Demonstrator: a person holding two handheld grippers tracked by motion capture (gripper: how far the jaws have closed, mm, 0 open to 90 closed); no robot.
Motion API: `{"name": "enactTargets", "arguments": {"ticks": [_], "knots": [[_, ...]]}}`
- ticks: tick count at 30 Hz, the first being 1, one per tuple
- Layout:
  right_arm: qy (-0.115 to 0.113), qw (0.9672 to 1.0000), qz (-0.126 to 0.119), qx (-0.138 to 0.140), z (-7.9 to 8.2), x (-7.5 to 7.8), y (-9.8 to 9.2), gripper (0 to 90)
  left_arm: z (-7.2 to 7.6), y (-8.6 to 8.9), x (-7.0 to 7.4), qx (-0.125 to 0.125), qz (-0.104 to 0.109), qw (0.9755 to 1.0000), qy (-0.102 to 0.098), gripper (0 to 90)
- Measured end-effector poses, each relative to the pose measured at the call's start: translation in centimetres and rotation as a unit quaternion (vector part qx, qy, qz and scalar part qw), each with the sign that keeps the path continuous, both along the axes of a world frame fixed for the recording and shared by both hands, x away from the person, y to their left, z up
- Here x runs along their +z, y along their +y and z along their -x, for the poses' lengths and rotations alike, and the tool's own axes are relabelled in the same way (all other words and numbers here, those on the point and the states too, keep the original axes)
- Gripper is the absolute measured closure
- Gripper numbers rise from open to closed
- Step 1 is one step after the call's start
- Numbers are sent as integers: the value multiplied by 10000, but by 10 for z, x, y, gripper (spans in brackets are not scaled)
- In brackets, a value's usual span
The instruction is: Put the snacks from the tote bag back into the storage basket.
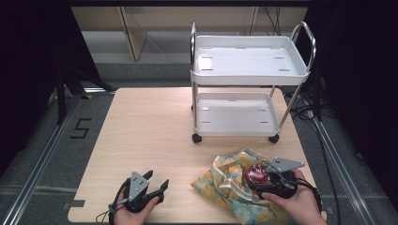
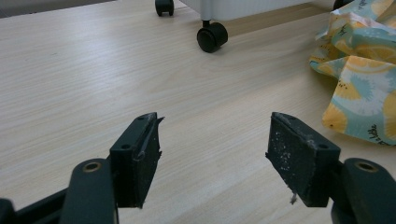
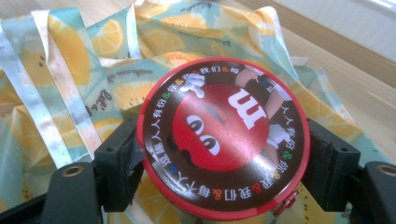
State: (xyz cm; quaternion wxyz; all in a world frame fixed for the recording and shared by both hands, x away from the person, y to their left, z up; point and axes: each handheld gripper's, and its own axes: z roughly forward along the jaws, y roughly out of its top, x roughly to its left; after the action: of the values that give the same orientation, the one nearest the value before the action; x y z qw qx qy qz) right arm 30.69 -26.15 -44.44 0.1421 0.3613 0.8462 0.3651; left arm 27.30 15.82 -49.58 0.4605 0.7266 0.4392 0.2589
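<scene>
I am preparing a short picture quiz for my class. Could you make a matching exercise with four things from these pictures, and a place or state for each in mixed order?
Things:
1. left gripper
2. right gripper
3. white cart
4. lemon-print bag

States:
A. stands at the table's far side, shelves bare
B. lies crumpled at the near right
C. open, holds nothing
D. shut on a round red tin

Pairs: 1-C, 2-D, 3-A, 4-B
</scene>
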Motion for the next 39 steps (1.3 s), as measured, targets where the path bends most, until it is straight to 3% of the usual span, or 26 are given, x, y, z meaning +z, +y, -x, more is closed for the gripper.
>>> {"name": "enactTargets", "arguments": {"ticks": [9, 14, 17, 18, 19, 20, 27, 29, 31, 39], "knots": [[-115, 9998, -49, 159, -1, 9, 1, 263, 0, 0, 0, 5, 4, 10000, 0, 337], [-205, 9997, -151, 23, -1, 16, 0, 264, 0, 0, 0, 9, 8, 10000, -1, 338], [-141, 9997, -186, -22, 0, 19, 1, 264, 0, 0, 0, 9, 6, 10000, 1, 338], [-235, 9996, -166, 28, -1, 20, 0, 264, 0, 0, 0, 7, 5, 10000, 1, 338], [-147, 9997, -208, -17, 1, 22, 1, 263, 0, -1, 0, 10, 10, 10000, -1, 338], [-279, 9995, -160, 69, -2, 23, 0, 264, 0, 0, 0, 5, 6, 10000, 0, 338], [-242, 9994, -255, -39, -1, 29, 2, 264, 0, 0, 0, 12, 11, 10000, -8, 338], [-397, 9990, -200, 102, -5, 33, 2, 263, 0, 0, 0, 28, 24, 10000, -9, 338], [-442, 9988, -213, 72, -6, 35, 2, 264, 0, 0, 0, 15, 45, 10000, -20, 338], [-413, 9988, -277, -14, -8, 40, 6, 264, -1, 0, -1, 19, 105, 9999, -55, 338]]}}
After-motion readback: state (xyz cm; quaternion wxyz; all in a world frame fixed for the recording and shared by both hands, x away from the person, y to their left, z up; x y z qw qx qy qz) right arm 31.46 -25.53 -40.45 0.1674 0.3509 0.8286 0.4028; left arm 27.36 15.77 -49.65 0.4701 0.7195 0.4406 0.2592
